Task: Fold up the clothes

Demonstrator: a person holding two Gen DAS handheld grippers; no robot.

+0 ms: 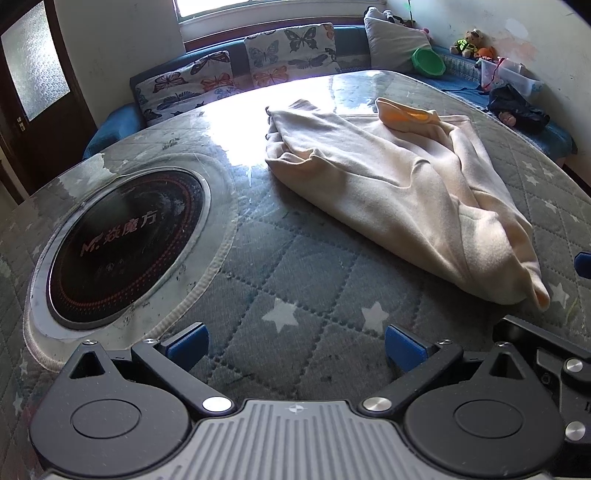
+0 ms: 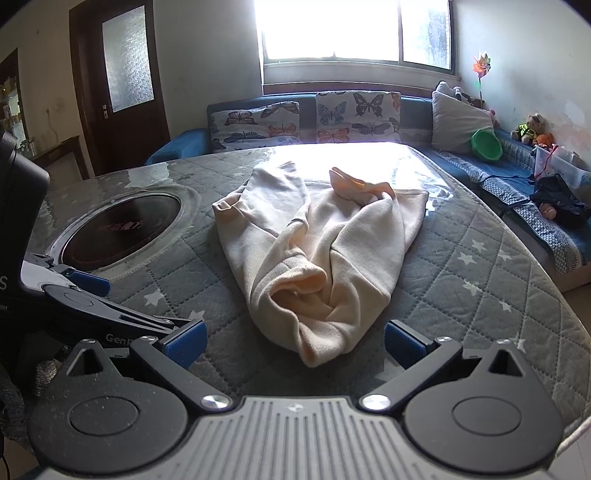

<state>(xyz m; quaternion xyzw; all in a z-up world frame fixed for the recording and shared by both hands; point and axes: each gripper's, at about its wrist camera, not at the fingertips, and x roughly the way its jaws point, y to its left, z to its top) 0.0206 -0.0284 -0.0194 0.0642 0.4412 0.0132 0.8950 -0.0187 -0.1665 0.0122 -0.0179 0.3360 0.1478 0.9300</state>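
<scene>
1. While both claws hang low over the worktop (image 2: 480, 280), neither grips anything: left claw (image 1: 295, 347) has its blue pads spread wide, only quilted star cover between them.
2. Right claw (image 2: 295, 343) also spread wide, blue pads apart; the near tip of the garment lies on the worktop just ahead of the gap, not touching either pad as far as I can tell.
3. Left claw's body (image 2: 74, 295) shows at the left edge of the right wrist view, beside the right claw, also over the worktop.
4. Cream garment (image 2: 314, 243) lies bunched and roughly rolled on the worktop, right of centre in the left wrist view (image 1: 406, 192), running from near the claws away toward the window. Orange lining shows in the near opening and at the far end.
5. Round black induction hob (image 1: 125, 243) set into the worktop, left of the garment, apart from it; red lettering on its glass.
6. Clear glossy sheet covers the quilted cover, glare strong at the far edge.
7. Blue sofa (image 2: 535, 221) wraps behind and right of the worktop, with butterfly cushions (image 2: 354, 116), a grey pillow (image 2: 458, 122), a green bowl (image 2: 487, 144).
8. Teddy bear (image 2: 528, 129) and dark clothing on the sofa's right stretch.
9. Bright window (image 2: 354, 29) behind; dark door (image 2: 125, 74) with frosted pane far left.
</scene>
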